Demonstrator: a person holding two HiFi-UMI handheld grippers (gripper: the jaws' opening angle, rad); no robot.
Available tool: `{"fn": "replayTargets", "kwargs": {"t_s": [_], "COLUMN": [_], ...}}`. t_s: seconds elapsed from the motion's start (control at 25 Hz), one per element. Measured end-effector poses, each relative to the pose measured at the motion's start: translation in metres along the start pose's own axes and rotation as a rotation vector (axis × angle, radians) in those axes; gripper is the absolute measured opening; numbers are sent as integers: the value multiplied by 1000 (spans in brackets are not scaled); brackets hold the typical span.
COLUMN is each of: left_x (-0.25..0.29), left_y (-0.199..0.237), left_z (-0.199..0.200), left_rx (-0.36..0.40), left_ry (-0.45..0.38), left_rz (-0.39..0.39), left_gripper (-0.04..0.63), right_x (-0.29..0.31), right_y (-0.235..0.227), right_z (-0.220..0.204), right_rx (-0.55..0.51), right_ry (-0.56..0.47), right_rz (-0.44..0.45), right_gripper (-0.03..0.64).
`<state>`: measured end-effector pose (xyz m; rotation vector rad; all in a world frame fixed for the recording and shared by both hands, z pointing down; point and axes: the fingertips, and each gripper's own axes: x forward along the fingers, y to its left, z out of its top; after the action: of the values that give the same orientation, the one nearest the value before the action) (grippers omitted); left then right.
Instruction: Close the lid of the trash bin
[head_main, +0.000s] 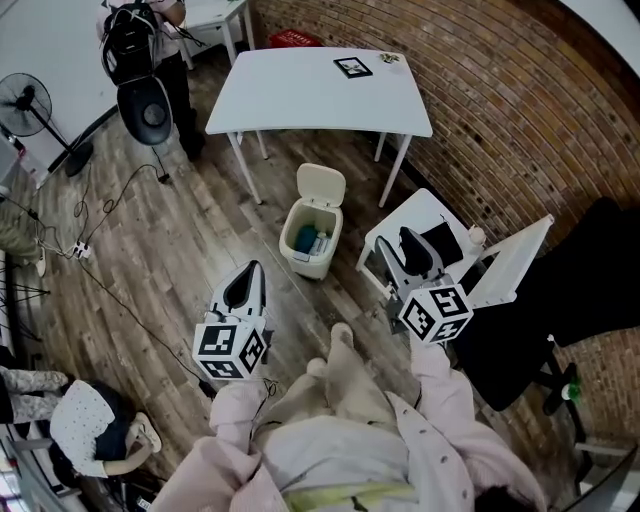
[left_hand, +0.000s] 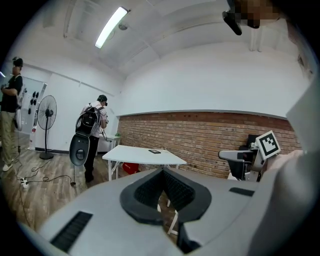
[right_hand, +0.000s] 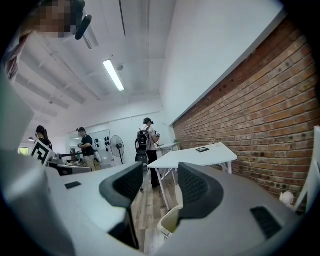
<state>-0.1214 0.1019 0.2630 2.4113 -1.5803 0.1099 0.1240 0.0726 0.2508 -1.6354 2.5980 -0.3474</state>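
Wood planks cover the floor (head_main: 150, 250) of a big room. A red brick wall (head_main: 480, 100) runs along the right side. A white table (head_main: 300, 95) stands by that wall. At the far end of the room, a person with a black backpack (head_main: 150, 40) stands near a fan (head_main: 25, 100) on a pole.

The trash bin (head_main: 312, 240) is small and white. It sits on the floor just in front of the table, near the table's front legs. Its lid (head_main: 321, 184) is open and stands straight up at the back of the bin, on the side next to the table. Some blue things lie inside the bin.

The two grippers are held close to the person's body. Both are well away from the bin and touch nothing. The left gripper (head_main: 250, 272) is on the near left side of the bin. In the left gripper view its jaws are pressed together at the tips, and nothing is between them. The right gripper (head_main: 402, 248) is on the right side of the bin. In the right gripper view its jaws are wide apart and hold nothing. Low down in the gap between them you can see the rim of the bin, far off on the floor.

A small black square thing (head_main: 352, 67) lies on the table, near the wall.
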Motion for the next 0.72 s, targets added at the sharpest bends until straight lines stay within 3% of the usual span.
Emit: {"fn": "replayTargets", "kwargs": {"t_s": [0.72], "left_x": [156], "left_y": [65], "left_z": [-28], "left_rx": [-87], "left_ry": [144], "left_rz": [78], "left_gripper": [-7], "right_x": [173], "right_y": [-87], "right_z": [-47], "right_rx": [1], "right_ry": [196], "right_rz": [69], "right_gripper": [202]}}
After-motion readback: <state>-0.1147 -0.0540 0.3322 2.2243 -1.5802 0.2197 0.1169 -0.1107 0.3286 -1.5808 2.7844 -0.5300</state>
